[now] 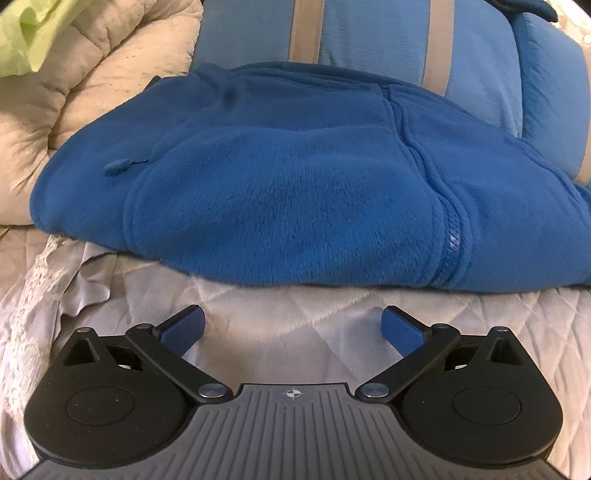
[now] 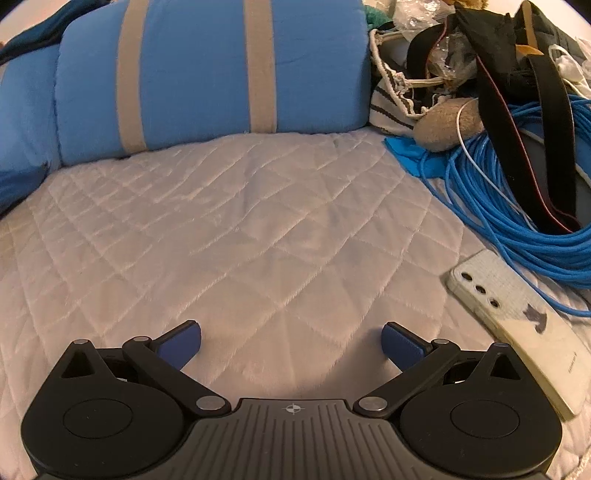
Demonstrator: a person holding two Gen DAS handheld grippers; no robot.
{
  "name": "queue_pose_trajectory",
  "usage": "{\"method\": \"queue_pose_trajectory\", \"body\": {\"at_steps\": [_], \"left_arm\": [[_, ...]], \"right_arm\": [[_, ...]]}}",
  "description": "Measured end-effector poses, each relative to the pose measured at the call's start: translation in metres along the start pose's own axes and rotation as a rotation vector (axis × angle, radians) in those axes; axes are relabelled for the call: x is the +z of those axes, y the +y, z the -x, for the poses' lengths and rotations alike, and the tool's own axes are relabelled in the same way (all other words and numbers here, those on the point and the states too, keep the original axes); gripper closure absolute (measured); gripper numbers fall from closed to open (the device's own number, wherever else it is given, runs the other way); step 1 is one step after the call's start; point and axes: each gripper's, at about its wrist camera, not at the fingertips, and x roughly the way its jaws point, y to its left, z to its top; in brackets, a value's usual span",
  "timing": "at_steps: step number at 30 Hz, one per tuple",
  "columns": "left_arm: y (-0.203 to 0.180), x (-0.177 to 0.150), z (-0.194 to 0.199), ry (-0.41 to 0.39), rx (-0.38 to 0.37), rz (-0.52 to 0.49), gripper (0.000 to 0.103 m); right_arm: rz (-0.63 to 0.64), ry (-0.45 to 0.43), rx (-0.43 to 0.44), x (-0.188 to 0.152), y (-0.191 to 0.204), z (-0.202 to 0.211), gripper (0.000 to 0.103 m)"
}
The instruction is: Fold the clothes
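Note:
A blue fleece jacket (image 1: 280,177) lies folded in a thick bundle on the quilted bed cover (image 1: 295,314), its zipper (image 1: 452,240) showing at the right of the near fold. My left gripper (image 1: 293,325) is open just short of the jacket's near edge, with nothing between its blue pads. In the right wrist view my right gripper (image 2: 291,341) is open over bare quilted cover (image 2: 240,221), holding nothing. A sliver of the blue jacket (image 2: 14,177) shows at the far left edge there.
A light blue pillow with beige stripes (image 2: 207,70) lies behind the jacket. A beige comforter (image 1: 74,92) and a lime green cloth (image 1: 29,29) sit at left. A coil of blue cable (image 2: 517,206), a phone (image 2: 524,332), bags and straps (image 2: 498,66) crowd the right side.

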Motion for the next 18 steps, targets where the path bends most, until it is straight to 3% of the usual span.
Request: {"method": "queue_pose_trajectory", "body": {"at_steps": [10,18], "left_arm": [[-0.006,0.011,-0.017,-0.031,0.032,0.005,0.000],[-0.008,-0.004,-0.014,-0.132,0.028,-0.003,0.000]], "right_arm": [[-0.035,-0.041,-0.029,0.022,0.001,-0.028,0.000],[-0.010,-0.109,-0.038,0.022,0.000,-0.047,0.000]]}}
